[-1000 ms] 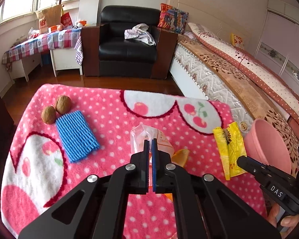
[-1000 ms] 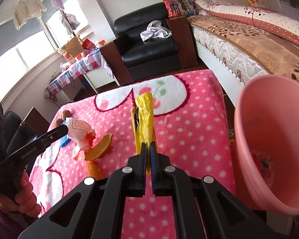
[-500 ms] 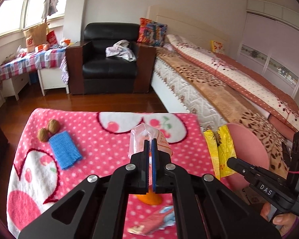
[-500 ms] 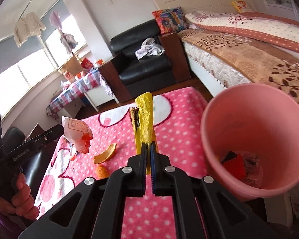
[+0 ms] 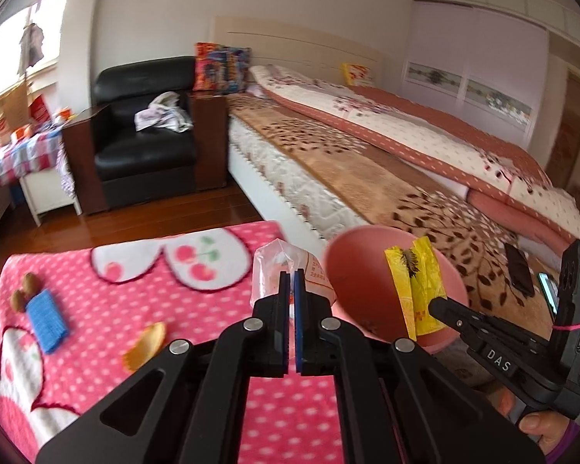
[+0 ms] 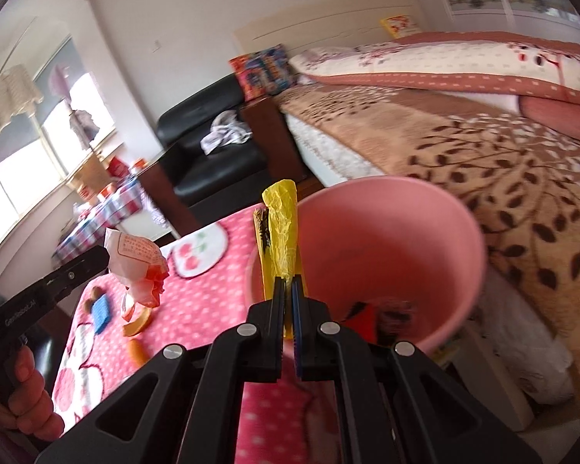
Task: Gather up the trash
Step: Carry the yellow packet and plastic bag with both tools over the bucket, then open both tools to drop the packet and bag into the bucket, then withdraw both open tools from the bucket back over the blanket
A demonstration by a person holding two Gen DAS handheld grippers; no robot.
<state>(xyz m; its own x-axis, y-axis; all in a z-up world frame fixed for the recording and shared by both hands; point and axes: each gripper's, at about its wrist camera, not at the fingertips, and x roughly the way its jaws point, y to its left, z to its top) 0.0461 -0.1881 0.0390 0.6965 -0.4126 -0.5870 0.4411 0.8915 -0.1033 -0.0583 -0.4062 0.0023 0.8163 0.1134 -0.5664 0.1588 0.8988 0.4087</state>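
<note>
My left gripper (image 5: 292,275) is shut on a clear plastic wrapper (image 5: 274,270) with orange print, held above the pink spotted blanket near its right edge. The same wrapper (image 6: 135,259) shows at the left of the right wrist view. My right gripper (image 6: 286,284) is shut on a yellow snack wrapper (image 6: 282,228), held over the near rim of the pink bin (image 6: 406,224). In the left wrist view the yellow wrapper (image 5: 417,286) hangs in front of the bin (image 5: 359,270). Red and dark scraps lie at the bin's bottom (image 6: 363,317).
On the blanket (image 5: 135,309) lie orange peel pieces (image 5: 147,344), a blue foam net sleeve (image 5: 47,321) and two walnuts (image 5: 23,290). A bed (image 5: 367,162) runs along the right, close behind the bin. A black armchair (image 5: 143,135) and wooden floor lie beyond.
Both grippers have lifted off the blanket and swung right with their wrappers. The bin has come from the right edge to the middle, and the yellow wrapper now hangs over it.
</note>
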